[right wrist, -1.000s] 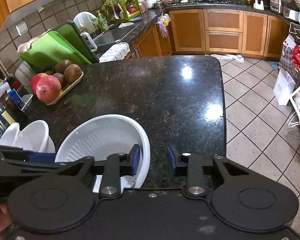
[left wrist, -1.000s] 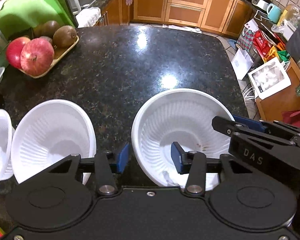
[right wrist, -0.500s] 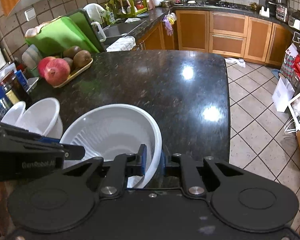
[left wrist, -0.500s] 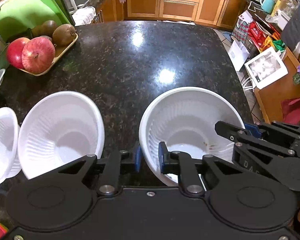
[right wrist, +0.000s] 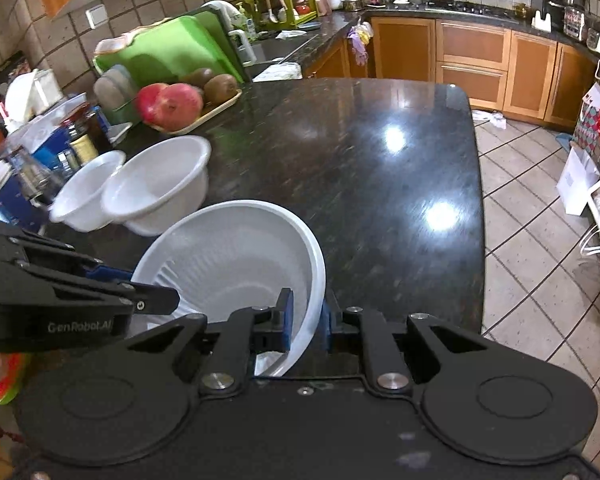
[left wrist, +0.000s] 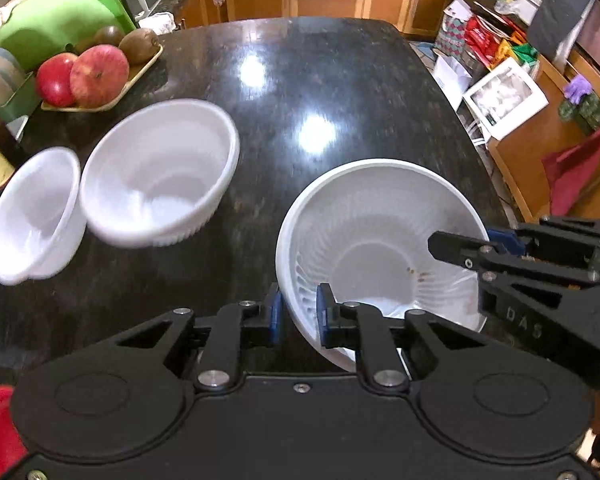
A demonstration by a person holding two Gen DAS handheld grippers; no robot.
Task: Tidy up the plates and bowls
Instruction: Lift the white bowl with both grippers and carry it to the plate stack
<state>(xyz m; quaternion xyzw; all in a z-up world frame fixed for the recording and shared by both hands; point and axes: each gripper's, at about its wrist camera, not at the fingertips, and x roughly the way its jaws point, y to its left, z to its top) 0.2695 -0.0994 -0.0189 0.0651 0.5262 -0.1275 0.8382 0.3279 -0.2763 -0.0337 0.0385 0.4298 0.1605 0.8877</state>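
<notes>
Both the left claw (left wrist: 298,314) and right claw (right wrist: 305,322) pinch opposite rims of the large white bowl (left wrist: 380,248), empty but for specks, at lower centre.

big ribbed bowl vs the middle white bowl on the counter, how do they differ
The big ribbed bowl is wider than the middle white bowl. The big ribbed bowl is gripped at its rim by the left claw and the right claw; the middle white bowl sits free beside a smaller bowl. Both are white, open side up.
</notes>
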